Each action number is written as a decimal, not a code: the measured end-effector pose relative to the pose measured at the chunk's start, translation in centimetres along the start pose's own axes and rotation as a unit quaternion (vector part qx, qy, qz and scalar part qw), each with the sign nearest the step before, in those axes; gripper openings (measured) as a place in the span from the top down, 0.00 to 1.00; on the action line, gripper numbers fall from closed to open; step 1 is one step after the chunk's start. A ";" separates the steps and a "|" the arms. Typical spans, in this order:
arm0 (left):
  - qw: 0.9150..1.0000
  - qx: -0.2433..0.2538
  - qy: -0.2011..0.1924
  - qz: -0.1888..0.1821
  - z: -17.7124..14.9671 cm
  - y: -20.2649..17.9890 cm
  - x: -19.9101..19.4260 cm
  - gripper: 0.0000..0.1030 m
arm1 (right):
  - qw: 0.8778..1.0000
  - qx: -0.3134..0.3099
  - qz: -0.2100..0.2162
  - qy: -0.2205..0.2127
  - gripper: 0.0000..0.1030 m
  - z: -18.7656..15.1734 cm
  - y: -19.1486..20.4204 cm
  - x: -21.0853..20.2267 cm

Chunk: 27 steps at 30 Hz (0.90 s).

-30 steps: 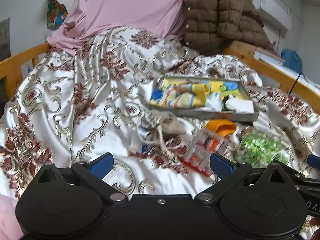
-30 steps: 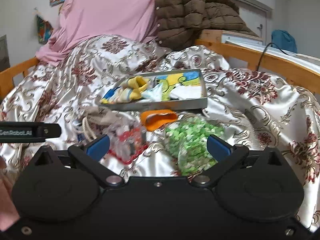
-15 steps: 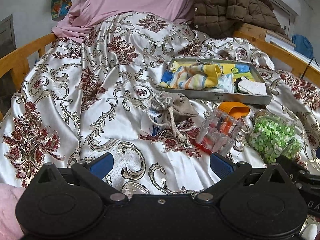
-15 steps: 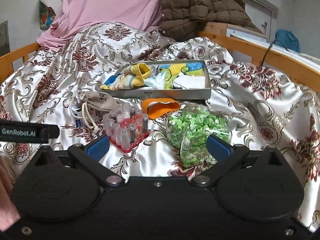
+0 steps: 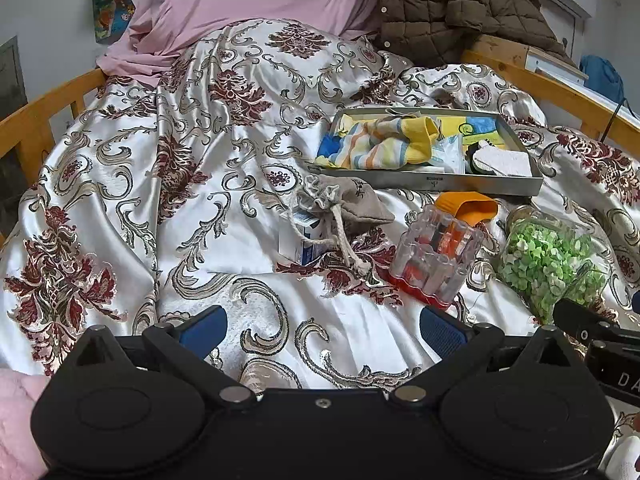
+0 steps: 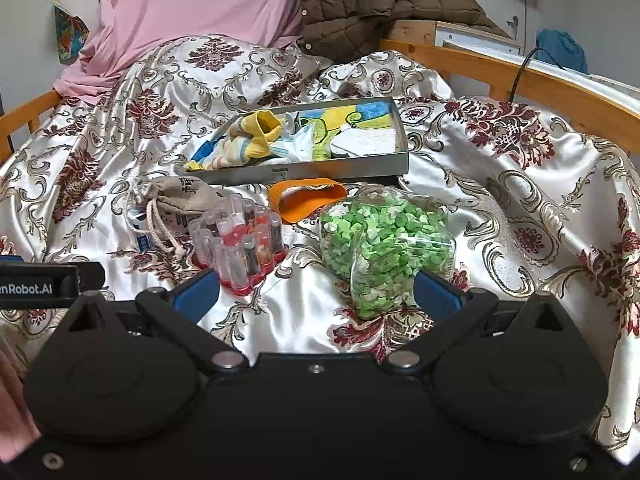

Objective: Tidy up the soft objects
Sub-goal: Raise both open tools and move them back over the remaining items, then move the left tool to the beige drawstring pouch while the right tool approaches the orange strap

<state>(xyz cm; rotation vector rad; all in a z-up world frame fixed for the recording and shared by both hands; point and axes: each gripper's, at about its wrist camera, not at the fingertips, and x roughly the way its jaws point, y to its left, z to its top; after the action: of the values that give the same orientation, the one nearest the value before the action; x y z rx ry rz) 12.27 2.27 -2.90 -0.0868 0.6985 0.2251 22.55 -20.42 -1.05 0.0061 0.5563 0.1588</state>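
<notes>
Both sets of jaws stand spread wide with nothing between them: the left gripper (image 5: 322,330) hangs over bare satin, and the right gripper (image 6: 316,294) hangs just short of the clear bag of green pellets (image 6: 386,246), whose near end sits between its blue pads without visible contact.

Across the white satin bedspread with dark red floral print (image 5: 168,184), the shallow grey metal tray (image 6: 304,168) lies at about 12 o'clock from the right gripper. Inside it, a striped yellow, blue and orange sock (image 6: 250,140) is bunched at the 9 o'clock end, a pale crumpled cloth (image 6: 300,144) lies in the middle, and a white textured pad (image 6: 370,138) rests at the 3 o'clock end.

In front of the tray – toward the cameras – an orange soft cup-shaped piece (image 6: 306,198) lies on its side. At its 9 o'clock a beige drawstring pouch (image 5: 344,204) rests partly on a small white-and-blue carton (image 5: 302,238), its cord trailing over the carton. A clear plastic flower-shaped case with a red base (image 5: 434,258) stands between the pouch and the pellet bag.

At 12 o'clock, far back, a pink pillow (image 6: 192,8) and a brown quilted jacket (image 6: 380,0) lean side by side.
</notes>
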 end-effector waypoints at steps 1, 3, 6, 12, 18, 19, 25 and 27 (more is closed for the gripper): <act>1.000 0.001 0.001 0.000 0.0 0.0 0.0 0.01 | 1.000 0.001 -0.001 0.000 0.01 0.0 0.0 0.1; 1.000 0.004 0.002 0.000 -0.1 -0.1 0.1 0.01 | 1.000 0.003 -0.002 0.002 0.01 0.0 -0.1 0.2; 1.000 0.007 0.003 0.001 -0.1 -0.1 0.1 0.01 | 1.000 0.003 -0.004 0.004 0.01 0.0 0.0 0.4; 1.000 0.016 0.011 0.002 0.0 -0.4 0.5 0.01 | 1.000 0.001 -0.004 0.006 0.01 0.0 0.0 0.6; 1.000 0.017 0.009 -0.001 0.1 -0.4 0.5 0.01 | 1.000 0.000 -0.006 0.005 0.01 0.1 -0.2 0.7; 1.000 0.014 0.004 -0.002 0.2 -0.3 0.3 0.01 | 1.000 0.001 -0.006 0.005 0.01 0.1 -0.2 0.8; 1.000 0.010 -0.003 -0.006 0.7 -0.2 0.3 0.01 | 1.000 0.005 -0.009 0.004 0.01 0.5 -0.5 1.3; 1.000 0.009 -0.007 -0.010 0.9 -0.2 0.4 0.01 | 1.000 0.009 -0.014 0.005 0.01 0.6 -0.5 1.5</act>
<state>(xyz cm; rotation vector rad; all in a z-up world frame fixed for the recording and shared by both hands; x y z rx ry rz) 13.18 2.26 -2.43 -0.0740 0.6861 0.2001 24.18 -20.67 -1.35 0.0144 0.5666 0.1273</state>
